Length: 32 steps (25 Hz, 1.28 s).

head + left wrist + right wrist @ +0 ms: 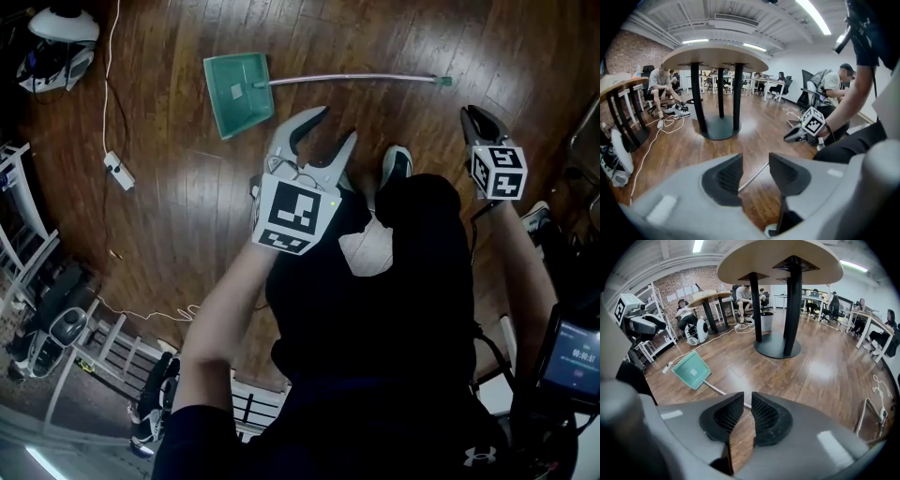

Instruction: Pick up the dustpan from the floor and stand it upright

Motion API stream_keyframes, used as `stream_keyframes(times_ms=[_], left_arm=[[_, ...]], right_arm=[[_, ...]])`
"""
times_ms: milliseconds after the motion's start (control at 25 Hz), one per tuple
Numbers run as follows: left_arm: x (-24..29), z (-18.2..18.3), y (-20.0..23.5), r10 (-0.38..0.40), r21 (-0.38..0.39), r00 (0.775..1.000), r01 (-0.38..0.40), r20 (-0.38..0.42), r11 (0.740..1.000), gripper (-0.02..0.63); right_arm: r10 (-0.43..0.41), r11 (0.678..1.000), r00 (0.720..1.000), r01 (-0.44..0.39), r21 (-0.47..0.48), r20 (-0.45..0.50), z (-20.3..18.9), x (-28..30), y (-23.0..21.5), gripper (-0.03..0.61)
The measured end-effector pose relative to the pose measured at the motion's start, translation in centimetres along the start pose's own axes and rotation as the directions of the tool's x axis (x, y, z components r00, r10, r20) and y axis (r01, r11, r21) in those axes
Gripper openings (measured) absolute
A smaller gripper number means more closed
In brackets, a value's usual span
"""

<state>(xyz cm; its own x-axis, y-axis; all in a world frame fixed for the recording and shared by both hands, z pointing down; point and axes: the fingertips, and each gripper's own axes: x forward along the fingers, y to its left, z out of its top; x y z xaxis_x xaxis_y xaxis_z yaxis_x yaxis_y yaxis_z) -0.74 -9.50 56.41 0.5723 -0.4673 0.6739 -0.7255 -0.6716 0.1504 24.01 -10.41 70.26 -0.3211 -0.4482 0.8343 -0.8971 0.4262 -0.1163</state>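
Note:
The green dustpan (236, 94) lies flat on the wooden floor, its long pale handle (356, 79) stretching to the right. My left gripper (333, 127) hovers above the floor just below the pan, open, with nothing between its fingers. In the left gripper view the handle (752, 176) shows on the floor through the gap of the left gripper (755, 161). My right gripper (469, 114) hangs at the right, below the handle's far end. In the right gripper view the right gripper (747, 401) keeps only a narrow gap, empty, with the dustpan (691, 370) to its left.
A power strip with a white cable (117, 169) lies left of the pan, and a white device (56, 47) sits at the far left. A round table's black pedestal (778, 345) stands beyond. A shoe (396, 164) is between the grippers. Racks (19, 216) line the left edge.

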Motion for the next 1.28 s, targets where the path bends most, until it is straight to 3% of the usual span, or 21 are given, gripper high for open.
stream_keyframes(times_ms=[120, 400, 520, 720, 1000, 1280], left_arm=[[1.2, -1.6, 0.8, -0.020, -0.007, 1.000, 0.020, -0.015, 1.000, 0.176], [5.8, -4.3, 5.4, -0.132, 0.063, 0.991, 0.132, -0.014, 0.989, 0.175], [8.0, -5.3, 9.0, -0.104, 0.048, 0.995, 0.104, -0.011, 0.993, 0.175], [9.2, -6.1, 13.8, -0.026, -0.069, 0.998, 0.030, 0.060, 0.997, 0.175], [11.7, -10.0, 16.9, -0.004, -0.011, 1.000, 0.004, 0.020, 1.000, 0.175], [11.4, -12.9, 19.2, 0.033, -0.131, 0.999, -0.034, -0.009, 0.991, 0.175]], right_arm=[[0.000, 1.000, 1.000, 0.000, 0.011, 0.005, -0.6, 2.3, -0.6, 0.058], [-0.017, 0.999, 1.000, 0.017, 0.032, 0.024, -2.8, 9.2, -4.0, 0.098], [-0.023, 0.999, 1.000, 0.023, 0.035, 0.016, -4.9, 12.2, -5.1, 0.118], [-0.052, 0.997, 0.999, 0.051, 0.057, 0.014, -8.0, 15.8, -6.5, 0.130], [-0.090, 0.992, 0.996, 0.090, 0.092, -0.001, -10.8, 20.5, -7.9, 0.158], [-0.131, 0.981, 0.988, 0.141, 0.131, -0.080, -13.5, 22.5, -9.3, 0.172]])
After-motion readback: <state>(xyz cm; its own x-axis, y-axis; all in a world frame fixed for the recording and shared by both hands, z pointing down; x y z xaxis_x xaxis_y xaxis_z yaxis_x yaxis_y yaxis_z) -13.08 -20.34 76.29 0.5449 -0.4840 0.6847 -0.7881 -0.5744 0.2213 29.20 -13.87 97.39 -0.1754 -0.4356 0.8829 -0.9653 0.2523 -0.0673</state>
